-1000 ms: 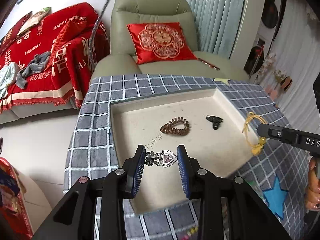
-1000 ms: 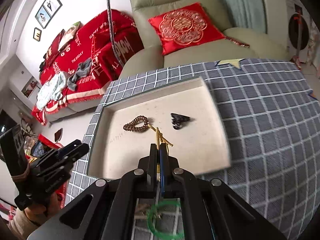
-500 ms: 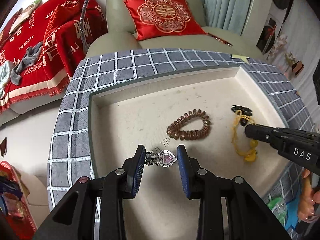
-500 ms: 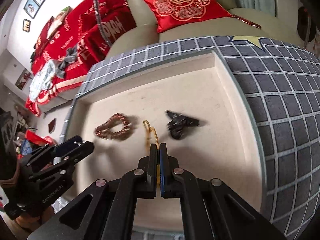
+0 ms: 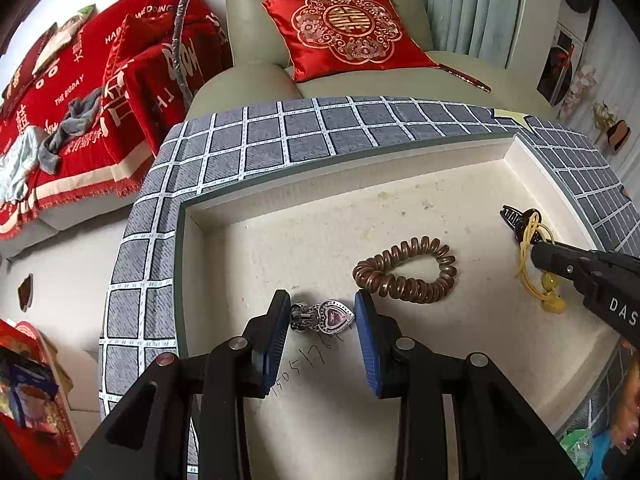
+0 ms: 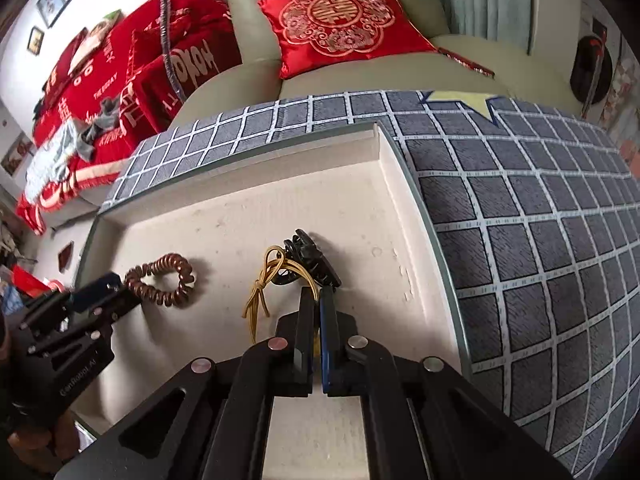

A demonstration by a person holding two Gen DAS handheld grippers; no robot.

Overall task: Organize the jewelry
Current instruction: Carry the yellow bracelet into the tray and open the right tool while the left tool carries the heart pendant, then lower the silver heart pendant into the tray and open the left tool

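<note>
Low over the floor of the cream tray (image 5: pixel 360 184), my left gripper (image 5: pixel 322 318) is shut on a silver heart pendant (image 5: pixel 324 317) with a pink stone. A brown spiral hair tie (image 5: pixel 404 276) lies just beyond it. My right gripper (image 6: pixel 317 300) is shut on a yellow cord (image 6: pixel 272 276). The cord's loop drapes over a black hair claw (image 6: pixel 310 258) on the tray floor, and its knotted tail trails left. In the left wrist view the right gripper (image 5: pixel 538 250) comes in from the right, with the yellow cord (image 5: pixel 528 276) and its bead under it.
The tray sits on a grey checked cloth (image 6: pixel 540 240) with a yellow star patch (image 6: pixel 460 100). Behind stand a green armchair (image 5: pixel 256 88) with a red cushion (image 5: pixel 348 32), and a red blanket (image 5: pixel 80 92) to the left. Handwritten digits (image 5: pixel 308 364) mark the tray floor.
Both grippers have come down and forward into the tray, each keeping its grip. The yellow cord, which hung in the air, now rests on the tray floor against the black claw.
</note>
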